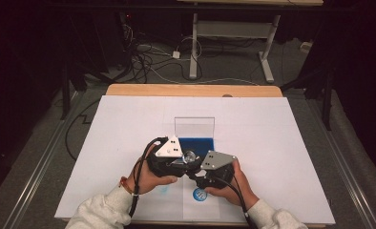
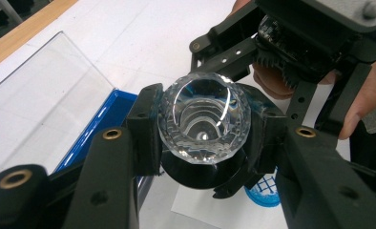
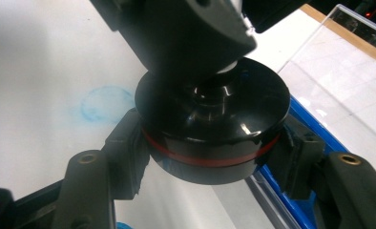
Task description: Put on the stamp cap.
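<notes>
**Both grippers on one bottle, near-centre of table**

Left gripper closed on a clear faceted stopper, pads touching it both sides. Right gripper closed on the bottle's black round base, which has a red band round it. High view: the two grippers meet just above the white sheet, left hand & right hand close together. Just beyond them, blue tray w/ clear lid standing open at its far edge. Blue round mark on sheet near right hand; fainter blue smudge farther left. Wooden table edge at far side.
</notes>
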